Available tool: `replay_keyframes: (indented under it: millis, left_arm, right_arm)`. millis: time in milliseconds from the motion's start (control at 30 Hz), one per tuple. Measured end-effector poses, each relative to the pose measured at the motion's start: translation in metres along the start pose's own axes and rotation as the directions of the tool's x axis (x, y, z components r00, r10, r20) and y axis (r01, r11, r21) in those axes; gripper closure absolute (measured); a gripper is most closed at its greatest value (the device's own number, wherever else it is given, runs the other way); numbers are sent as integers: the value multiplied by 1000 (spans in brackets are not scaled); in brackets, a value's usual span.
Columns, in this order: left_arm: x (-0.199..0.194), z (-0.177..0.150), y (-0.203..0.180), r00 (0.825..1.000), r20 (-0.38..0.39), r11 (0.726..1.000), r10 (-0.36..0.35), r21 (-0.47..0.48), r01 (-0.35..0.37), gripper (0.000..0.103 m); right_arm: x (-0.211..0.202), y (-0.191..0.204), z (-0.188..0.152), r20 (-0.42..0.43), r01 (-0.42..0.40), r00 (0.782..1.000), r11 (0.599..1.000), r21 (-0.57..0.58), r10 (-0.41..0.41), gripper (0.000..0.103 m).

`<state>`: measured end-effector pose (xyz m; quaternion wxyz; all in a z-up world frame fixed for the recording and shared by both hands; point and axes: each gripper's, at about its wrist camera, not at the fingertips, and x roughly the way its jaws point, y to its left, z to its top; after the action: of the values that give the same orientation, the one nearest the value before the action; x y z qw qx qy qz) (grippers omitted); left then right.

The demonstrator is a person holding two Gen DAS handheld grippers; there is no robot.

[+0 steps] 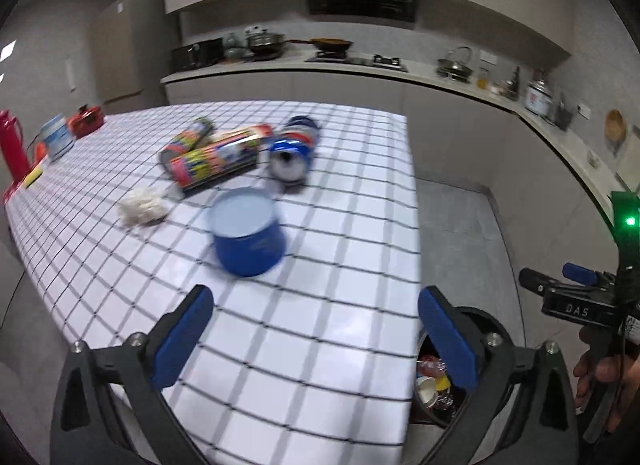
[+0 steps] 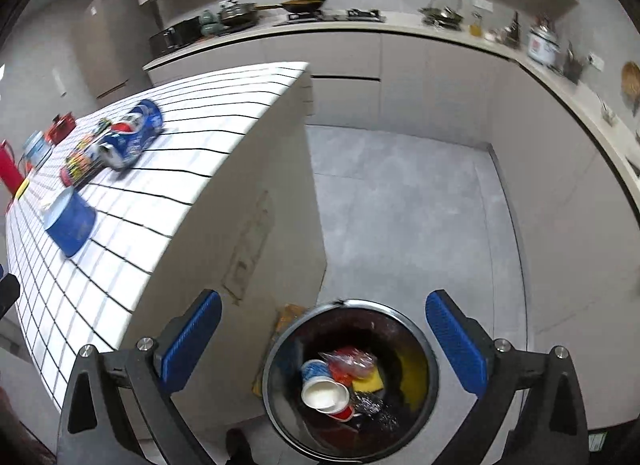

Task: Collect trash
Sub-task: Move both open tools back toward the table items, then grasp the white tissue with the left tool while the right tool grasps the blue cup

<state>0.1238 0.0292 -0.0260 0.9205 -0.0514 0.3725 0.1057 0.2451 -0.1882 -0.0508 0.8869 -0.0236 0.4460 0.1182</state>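
On the checked table (image 1: 320, 345) lie a blue cup (image 1: 250, 237) on its side, a crumpled white tissue (image 1: 140, 207), two colourful tube cans (image 1: 216, 157) and a blue soda can (image 1: 294, 153). My left gripper (image 1: 316, 337) is open and empty, low over the table's near part, short of the blue cup. My right gripper (image 2: 324, 341) is open and empty above a round black trash bin (image 2: 348, 381) on the floor, which holds paper cups, wrappers and a yellow sponge. The blue cup (image 2: 70, 221) and soda can (image 2: 128, 141) also show in the right wrist view.
At the table's far left stand a red bottle (image 1: 12, 145), a white-blue tub (image 1: 58, 137) and a red box (image 1: 86, 121). The bin (image 1: 440, 385) sits just off the table's right edge. A kitchen counter (image 1: 360, 65) with pots runs behind and along the right.
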Motion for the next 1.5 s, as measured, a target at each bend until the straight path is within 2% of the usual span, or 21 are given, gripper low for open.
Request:
replay_keyframes:
  millis: [167,300,433,700,933,1133,1200,1300,1500]
  left_arm:
    - [7,0,57,1000,2,999,13,-45,-13,0]
    - [16,3,103,1000,-10,998,-26,-62,25,0]
    - [30,6,148,998,-34,995,-44,-94,41,0]
    - [60,16,209,997,-48,996,-55,-71,52,1]
    - [81,25,232,994,-65,996,-91,-27,90,1]
    - [106,35,239,988,-94,993,-119,-2,120,1]
    - [112,38,238,987,-95,992,-128,9,129,2]
    - [123,44,238,985,-102,990,-139,23,143,2]
    - [141,55,236,980,-119,985,-162,35,168,2]
  right_arm:
    - [-7,49,8,23,-14,1000,999,-41,15,0]
    - [-10,88,14,34,-115,993,993,-38,116,0]
    - [-7,131,20,44,-155,987,987,-29,156,0]
    - [11,214,25,17,-158,987,985,-69,160,0]
    - [32,275,27,0,-127,992,988,-86,127,0]
    - [55,299,33,-15,-61,998,995,-78,60,0]
    - [61,295,35,-12,-42,999,998,-45,42,14]
    - [66,282,38,-13,-10,1000,1000,11,10,24]
    - [70,269,45,-5,19,1000,998,59,-18,24]
